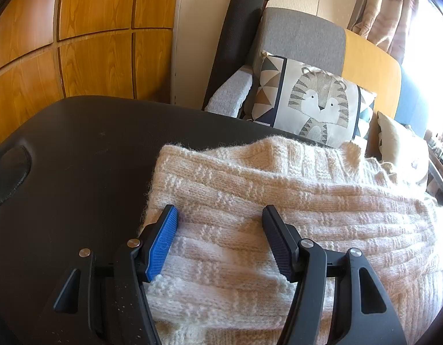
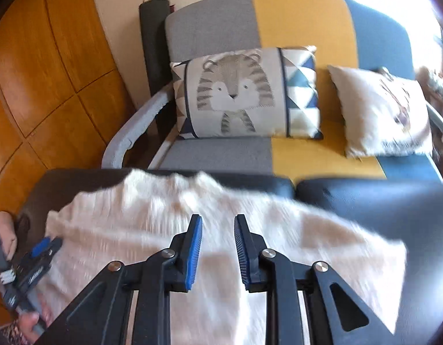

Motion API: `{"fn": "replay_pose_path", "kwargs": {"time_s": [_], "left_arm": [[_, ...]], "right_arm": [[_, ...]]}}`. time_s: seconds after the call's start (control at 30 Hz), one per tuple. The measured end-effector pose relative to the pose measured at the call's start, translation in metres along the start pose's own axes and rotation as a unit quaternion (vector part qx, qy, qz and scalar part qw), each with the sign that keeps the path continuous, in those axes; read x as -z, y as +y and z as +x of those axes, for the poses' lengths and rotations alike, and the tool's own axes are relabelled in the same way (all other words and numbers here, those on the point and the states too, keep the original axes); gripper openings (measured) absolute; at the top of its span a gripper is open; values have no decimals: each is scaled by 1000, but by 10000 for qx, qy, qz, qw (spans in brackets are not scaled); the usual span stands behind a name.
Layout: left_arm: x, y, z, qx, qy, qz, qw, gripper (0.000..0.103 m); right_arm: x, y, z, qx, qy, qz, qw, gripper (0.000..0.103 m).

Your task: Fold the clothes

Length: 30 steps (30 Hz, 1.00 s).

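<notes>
I am holding my left gripper (image 1: pixel 218 215) over the near left corner of the cream sweater (image 1: pixel 279 201), and its jaws are standing wide apart; the ribbed blue pad (image 1: pixel 162 244) is sitting at the edge of the knit at about 7 o'clock in the left view, the dark ribbed pad (image 1: pixel 279 244) is lying over the wool at about 5 o'clock, and I cannot tell if they are pressing the wool. The sweater is lying flat on the dark padded table (image 1: pixel 77 158), which is looking smooth like leather. The knit is thick and fuzzy, with raised horizontal bands and small block patterns. My right gripper (image 2: pixel 218 221) is hovering above the middle of the sweater (image 2: pixel 164 215), its two blue-edged fingers are parted only a little, and nothing is between them. In the right view the wool is looking blurred and soft, and the other gripper (image 2: pixel 40 256) is appearing at 8 o'clock with my hand (image 2: pixel 5 233) around its handle. Beyond the table, at 12 o'clock, a sofa (image 2: pixel 221 20) with grey, yellow and blue fabric panels is standing, and on it a rectangular tiger cushion (image 2: pixel 244 92) and a pale square cushion (image 2: pixel 379 112) are leaning. Glossy orange wooden panels (image 1: pixel 92 28) are covering the wall at 10 o'clock.
</notes>
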<state>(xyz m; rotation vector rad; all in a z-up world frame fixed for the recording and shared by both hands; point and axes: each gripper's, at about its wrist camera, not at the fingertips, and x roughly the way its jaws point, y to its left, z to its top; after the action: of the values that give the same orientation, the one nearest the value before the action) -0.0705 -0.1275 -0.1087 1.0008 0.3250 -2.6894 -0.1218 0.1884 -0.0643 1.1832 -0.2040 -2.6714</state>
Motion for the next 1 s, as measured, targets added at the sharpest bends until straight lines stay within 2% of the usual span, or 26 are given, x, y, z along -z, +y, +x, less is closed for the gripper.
{"fn": "replay_pose_path", "kwargs": {"time_s": [0.07, 0.17, 0.23, 0.37, 0.47, 0.57, 0.67, 0.73, 0.8, 0.9, 1.0], "left_arm": [[0, 1, 0, 44, 19, -28, 10000, 65], [-1, 0, 1, 179, 84, 27, 9998, 75], [-1, -1, 2, 301, 157, 74, 9994, 83], [-3, -4, 2, 424, 333, 162, 9984, 87], [-5, -12, -5, 351, 728, 701, 9943, 87], [1, -5, -32, 611, 830, 882, 9908, 87], [17, 21, -62, 1109, 929, 602, 9876, 87], [31, 38, -76, 1213, 1065, 349, 9863, 87], [49, 51, -90, 993, 1213, 190, 9875, 87], [72, 59, -108, 323, 1333, 136, 9905, 87], [94, 65, -123, -25, 1347, 83, 9908, 87]], "right_arm": [[13, -9, -18, -74, 34, 234, 9997, 22], [49, -26, -54, -317, -44, 698, 9970, 22], [81, -39, -77, -268, -5, 909, 9955, 22], [150, -64, -118, -108, 170, 1337, 9908, 23], [186, -73, -141, -90, 265, 1445, 9891, 23], [206, -73, -155, -74, 300, 1302, 9910, 24], [217, -72, -159, -34, 255, 1168, 9928, 24], [223, -75, -159, 4, 231, 1230, 9921, 27], [228, -77, -161, -46, 77, 1398, 9901, 28], [235, -79, -164, -60, -127, 1607, 9869, 29], [238, -77, -164, -50, -223, 1636, 9863, 29]]}}
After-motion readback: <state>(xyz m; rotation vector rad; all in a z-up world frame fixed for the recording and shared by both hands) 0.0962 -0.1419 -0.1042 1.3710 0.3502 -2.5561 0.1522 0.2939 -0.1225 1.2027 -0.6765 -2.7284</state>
